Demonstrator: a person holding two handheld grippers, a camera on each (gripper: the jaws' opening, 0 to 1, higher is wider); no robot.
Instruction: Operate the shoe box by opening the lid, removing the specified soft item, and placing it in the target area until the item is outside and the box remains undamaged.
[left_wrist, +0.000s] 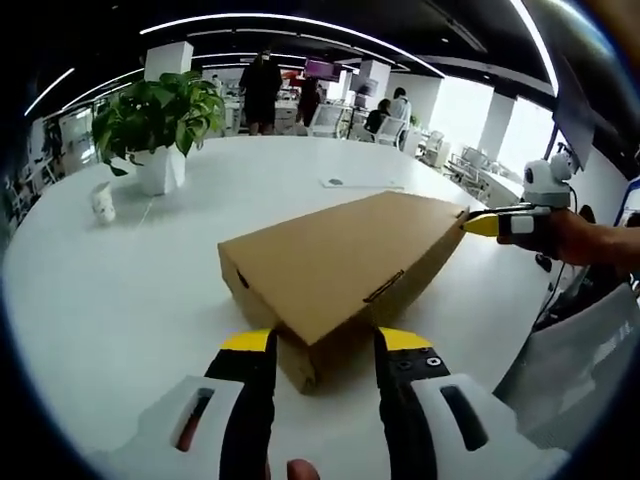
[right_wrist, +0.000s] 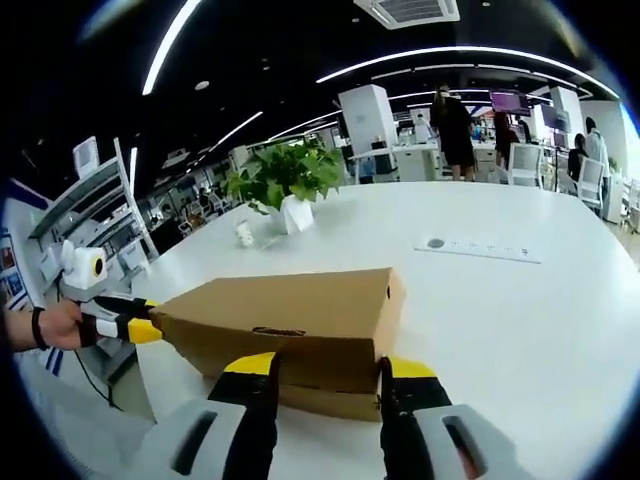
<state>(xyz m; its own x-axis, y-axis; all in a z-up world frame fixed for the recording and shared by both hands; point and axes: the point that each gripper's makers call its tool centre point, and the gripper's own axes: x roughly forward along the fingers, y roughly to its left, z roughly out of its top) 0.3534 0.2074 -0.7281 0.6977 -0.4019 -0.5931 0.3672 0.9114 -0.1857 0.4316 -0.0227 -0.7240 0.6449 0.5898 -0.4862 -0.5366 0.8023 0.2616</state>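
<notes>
A closed brown cardboard shoe box (left_wrist: 340, 260) lies on the white table (left_wrist: 120, 300), its lid down. My left gripper (left_wrist: 322, 342) stands open at the box's near corner, one yellow-tipped jaw on each side of it. At the far corner, a hand holds my right gripper (left_wrist: 485, 224) with its yellow tip against the box. In the right gripper view the box (right_wrist: 290, 310) lies lengthwise. My right gripper (right_wrist: 330, 368) is open, its jaws against the near end face. My left gripper (right_wrist: 135, 328) touches the far left end. The contents are hidden.
A potted green plant (left_wrist: 155, 120) in a white pot and a small white object (left_wrist: 103, 203) stand at the far left of the table. A flat white strip (right_wrist: 478, 250) lies beyond the box. People and chairs (right_wrist: 455, 130) are far behind the table.
</notes>
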